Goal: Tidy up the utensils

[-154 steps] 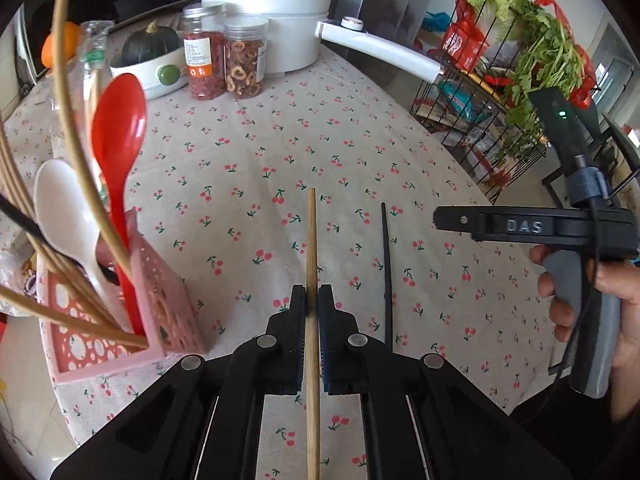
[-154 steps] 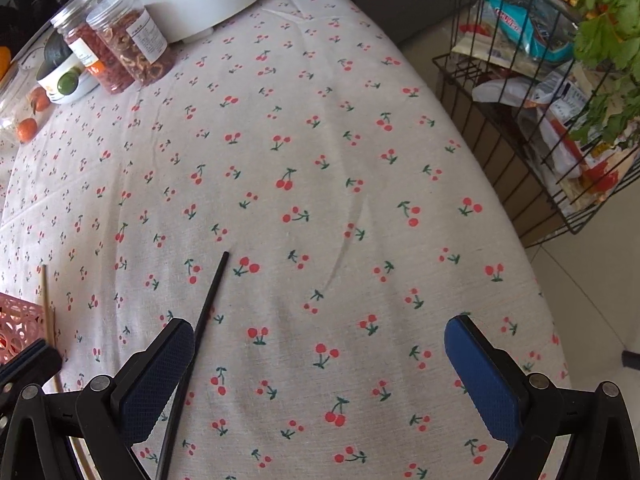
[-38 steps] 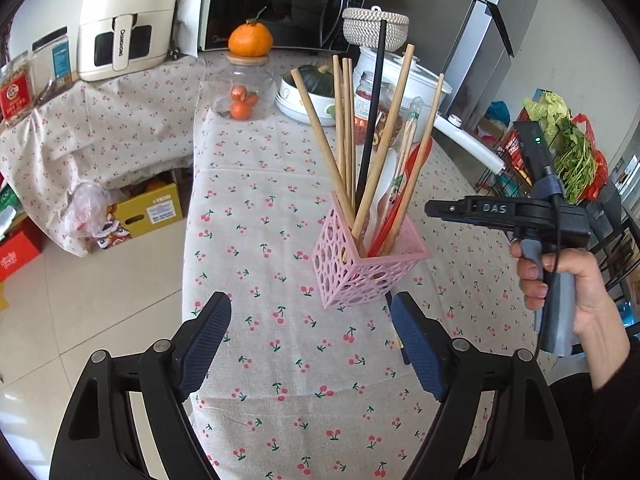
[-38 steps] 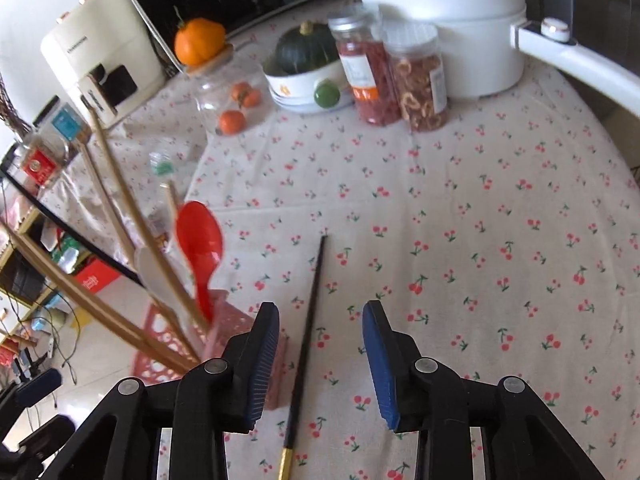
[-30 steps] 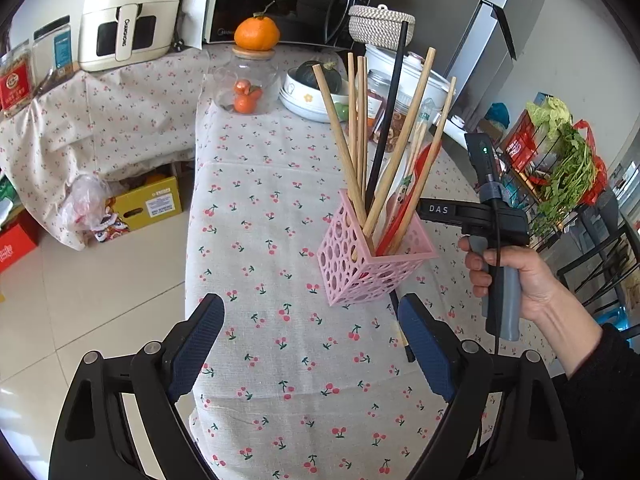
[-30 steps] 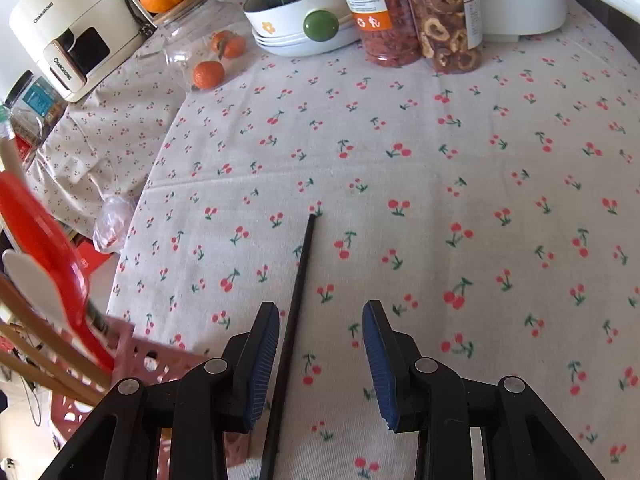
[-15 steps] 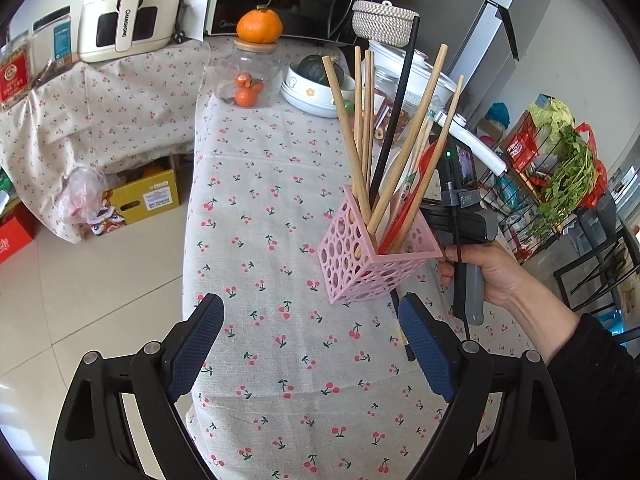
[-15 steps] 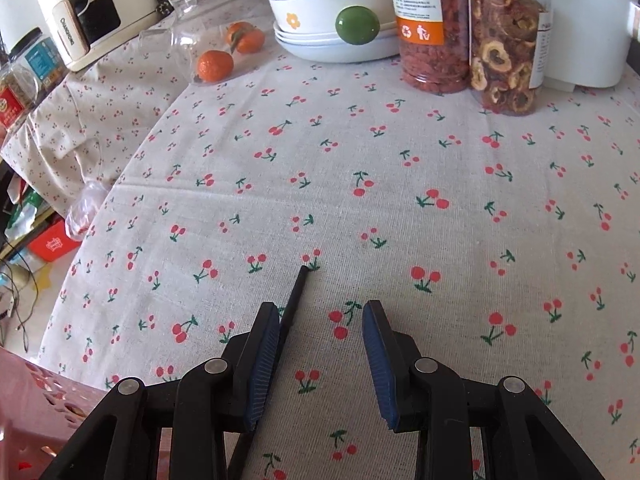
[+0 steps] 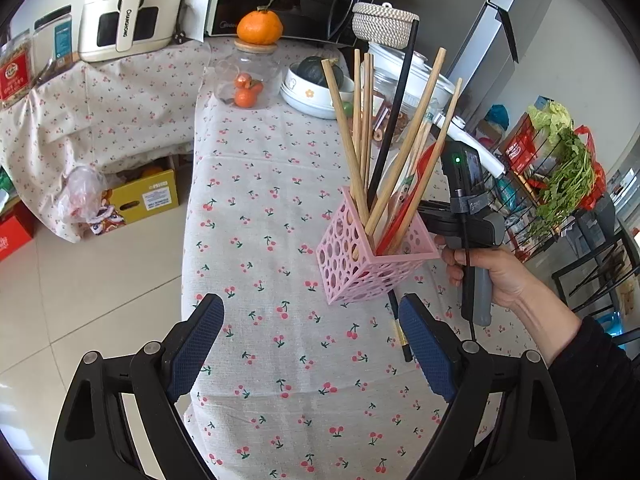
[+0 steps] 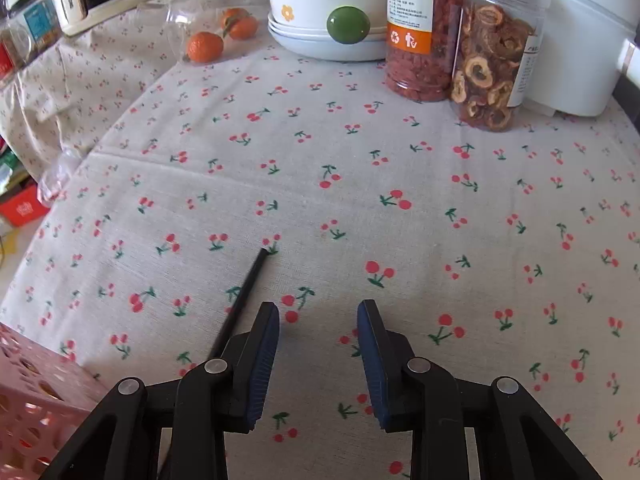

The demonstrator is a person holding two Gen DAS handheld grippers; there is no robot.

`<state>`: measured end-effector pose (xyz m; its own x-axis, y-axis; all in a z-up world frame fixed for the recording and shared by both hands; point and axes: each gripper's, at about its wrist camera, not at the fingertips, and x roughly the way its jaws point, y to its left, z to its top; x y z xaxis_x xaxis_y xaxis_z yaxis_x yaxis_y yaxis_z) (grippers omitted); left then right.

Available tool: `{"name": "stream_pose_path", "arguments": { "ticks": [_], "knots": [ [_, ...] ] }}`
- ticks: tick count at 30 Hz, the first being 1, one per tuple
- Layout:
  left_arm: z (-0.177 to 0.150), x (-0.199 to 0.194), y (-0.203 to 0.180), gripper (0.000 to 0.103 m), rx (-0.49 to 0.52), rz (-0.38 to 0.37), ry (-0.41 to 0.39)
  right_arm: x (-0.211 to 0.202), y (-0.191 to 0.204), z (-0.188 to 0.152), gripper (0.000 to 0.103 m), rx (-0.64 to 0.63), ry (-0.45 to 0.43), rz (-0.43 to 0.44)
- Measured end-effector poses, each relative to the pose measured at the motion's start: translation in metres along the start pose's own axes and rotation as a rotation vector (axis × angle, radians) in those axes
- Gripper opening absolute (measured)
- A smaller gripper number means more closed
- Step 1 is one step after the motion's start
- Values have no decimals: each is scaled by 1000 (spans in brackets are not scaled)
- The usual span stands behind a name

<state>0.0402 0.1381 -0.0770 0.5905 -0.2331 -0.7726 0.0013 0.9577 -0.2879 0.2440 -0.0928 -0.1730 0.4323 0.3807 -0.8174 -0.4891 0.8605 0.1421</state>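
Observation:
A pink perforated utensil holder stands on the cherry tablecloth, holding several wooden chopsticks, one black chopstick and a red spoon. My left gripper is open and empty, high above the table's near edge. A black chopstick lies flat on the cloth; its gold-banded end shows beside the holder. My right gripper is open, low over the cloth, with the chopstick just outside its left finger. The holder's corner shows at lower left.
Two jars, a white bowl with a dark squash, a white pot and a glass jar of oranges stand at the far end. A wire rack of greens stands right of the table.
My right gripper has dropped lower and moved forward along the lying black chopstick, which now sits by its left finger. My left gripper has hardly moved.

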Motion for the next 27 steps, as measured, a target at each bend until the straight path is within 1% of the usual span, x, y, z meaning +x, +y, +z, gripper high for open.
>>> {"name": "stream_pose_path", "arguments": {
  "ticks": [2,5,6,7,10,13,16,24,27],
  "knots": [
    [-1,0,-1,91,3,-1,2,-3,3,1,35,-1,-14,31],
    [-2,1,-1,91,1,0,8,3,15,-1,38,-65,7,22],
    [-2,1,-1,91,0,-1,10,3,17,-2,39,-76,-13,22],
    [-2,1,0,91,-2,-2,11,4,17,-2,40,-82,-14,17],
    [-2,1,0,91,-6,-3,12,7,13,-1,40,-75,-3,15],
    [-1,1,0,91,-6,-6,11,5,10,-1,40,-59,-4,49],
    [-1,2,0,91,-3,-8,16,2,12,-4,40,-79,2,71],
    [2,0,2,91,-18,-20,11,-19,8,-24,40,-114,27,71],
    [2,-3,-2,91,-13,-28,1,-31,13,-34,40,-132,25,104]
  ]
}}
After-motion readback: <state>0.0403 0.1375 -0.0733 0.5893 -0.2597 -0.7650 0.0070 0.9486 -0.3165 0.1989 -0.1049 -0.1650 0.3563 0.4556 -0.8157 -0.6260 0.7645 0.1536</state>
